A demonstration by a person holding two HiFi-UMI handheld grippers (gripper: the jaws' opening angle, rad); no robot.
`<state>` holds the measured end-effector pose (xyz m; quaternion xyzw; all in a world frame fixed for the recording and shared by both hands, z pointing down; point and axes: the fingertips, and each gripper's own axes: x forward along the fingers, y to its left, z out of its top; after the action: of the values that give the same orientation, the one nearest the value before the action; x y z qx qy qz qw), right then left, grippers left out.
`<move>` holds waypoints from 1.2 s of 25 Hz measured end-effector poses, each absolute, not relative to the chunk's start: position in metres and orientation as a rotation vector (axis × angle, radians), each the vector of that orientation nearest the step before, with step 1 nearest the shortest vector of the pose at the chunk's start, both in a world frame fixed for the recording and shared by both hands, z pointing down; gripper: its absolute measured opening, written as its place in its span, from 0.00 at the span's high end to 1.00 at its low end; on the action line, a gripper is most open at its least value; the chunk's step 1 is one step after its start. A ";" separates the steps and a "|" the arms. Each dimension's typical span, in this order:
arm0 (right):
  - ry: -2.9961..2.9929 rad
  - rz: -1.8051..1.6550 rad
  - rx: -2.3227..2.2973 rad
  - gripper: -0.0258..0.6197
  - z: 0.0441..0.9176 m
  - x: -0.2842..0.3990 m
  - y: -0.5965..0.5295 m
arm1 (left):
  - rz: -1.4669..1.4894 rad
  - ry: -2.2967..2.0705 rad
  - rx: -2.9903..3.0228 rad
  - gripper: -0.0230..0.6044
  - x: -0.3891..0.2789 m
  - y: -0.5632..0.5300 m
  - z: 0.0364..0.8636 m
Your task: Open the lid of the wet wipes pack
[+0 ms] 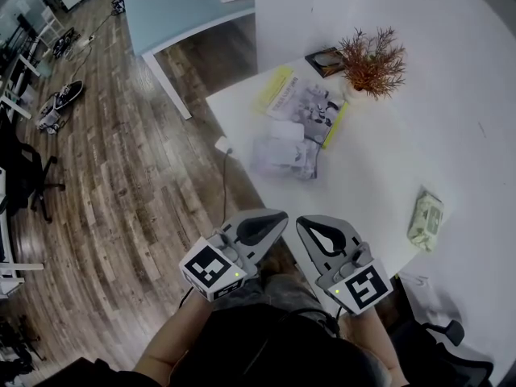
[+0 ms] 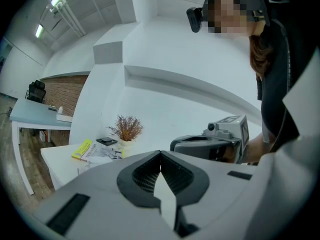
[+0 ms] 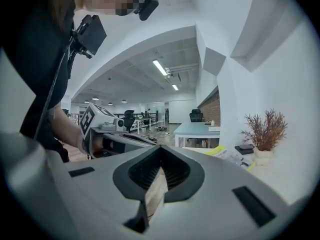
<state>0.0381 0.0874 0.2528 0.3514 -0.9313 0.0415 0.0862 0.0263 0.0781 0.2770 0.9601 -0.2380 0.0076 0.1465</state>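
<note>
Beside the white tabletop (image 1: 387,151), holds left gripper (image 1: 281,214) and right gripper (image 1: 301,222) with fingers clenched empty, well apart from the pale green wet wipes pack (image 1: 425,222) near its right edge: likely light, soft, slippery, best pinned by the body, lifted at the lip of the stiffer lid (image 1: 428,214).

2 claws: left claw (image 1: 274,218), right claw (image 1: 306,226); 1 wet wipes pack (image 1: 426,220); 1 plant (image 1: 371,59); 1 magazine (image 1: 302,103).

Setting: open-plan office. Rows of desks (image 3: 145,120) and black swivel chairs (image 3: 196,115) stand under ceiling strip lights (image 3: 161,67). Wood-plank floor (image 1: 137,176), brick wall section (image 3: 210,101), 1 light-blue desk (image 1: 173,6). Near it, a white table (image 1: 379,160) bears printed booklets (image 1: 302,103) and a potted dried plant (image 1: 371,61).
</note>
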 end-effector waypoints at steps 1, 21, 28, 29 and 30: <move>-2.775 0.125 1.045 0.93 0.253 0.038 0.088 | 0.023 -0.685 2.763 0.94 0.026 0.079 0.277; -2.768 0.135 1.037 0.93 0.260 0.038 0.101 | 0.022 -0.709 2.737 0.94 0.017 0.090 0.282; -2.766 0.139 1.024 0.93 0.263 0.036 0.105 | 0.020 -0.717 2.724 0.94 0.015 0.093 0.285; -2.766 0.137 1.022 0.93 0.264 0.036 0.105 | 0.020 -0.719 2.721 0.94 0.015 0.093 0.286; -2.766 0.136 1.018 0.93 0.264 0.035 0.105 | 0.020 -0.722 2.717 0.94 0.014 0.093 0.287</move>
<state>0.0355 0.1052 0.2643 0.3436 -0.9331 0.0459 0.0953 0.0139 0.0926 0.2869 0.9532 -0.2534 0.0072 0.1645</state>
